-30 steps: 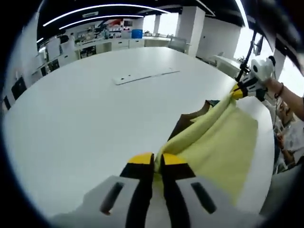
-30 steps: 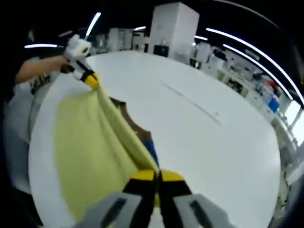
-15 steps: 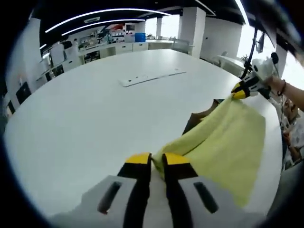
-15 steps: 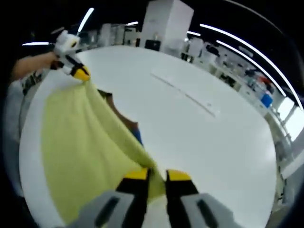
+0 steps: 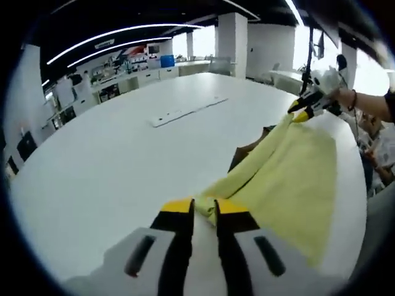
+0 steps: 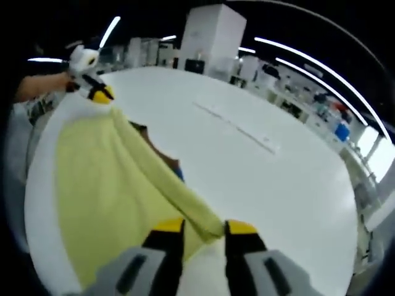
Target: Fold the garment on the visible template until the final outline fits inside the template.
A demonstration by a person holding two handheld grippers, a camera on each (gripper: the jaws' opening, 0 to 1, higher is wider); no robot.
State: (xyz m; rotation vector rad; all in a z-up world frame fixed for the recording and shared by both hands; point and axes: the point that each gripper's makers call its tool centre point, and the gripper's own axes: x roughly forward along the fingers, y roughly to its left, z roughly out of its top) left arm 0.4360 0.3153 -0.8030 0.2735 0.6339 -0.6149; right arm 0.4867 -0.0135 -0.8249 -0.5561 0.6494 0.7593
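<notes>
A pale yellow garment (image 5: 290, 179) lies folded on the white round table (image 5: 111, 160), near its edge. My left gripper (image 5: 204, 208) has its jaws slightly parted, with one garment corner loose between them. At the far corner is my right gripper (image 5: 300, 111). In the right gripper view the garment (image 6: 105, 179) spreads left, and my right gripper (image 6: 203, 229) stands open with a corner lying between its jaws. The left gripper (image 6: 97, 92) sits just past the far corner. A brown patch (image 5: 245, 157) and a blue patch (image 6: 179, 175) peek from under the folded edge.
A long white strip (image 5: 185, 111) lies flat towards the table's middle, also seen in the right gripper view (image 6: 237, 126). The table edge (image 6: 34, 185) runs close beside the garment. A person's arm (image 5: 370, 105) holds the right gripper. Benches and a white pillar (image 6: 216, 34) stand behind.
Both grippers carried the garment's edge down onto the table. The right jaws have opened wide and let go of their corner. The left jaws have parted a little.
</notes>
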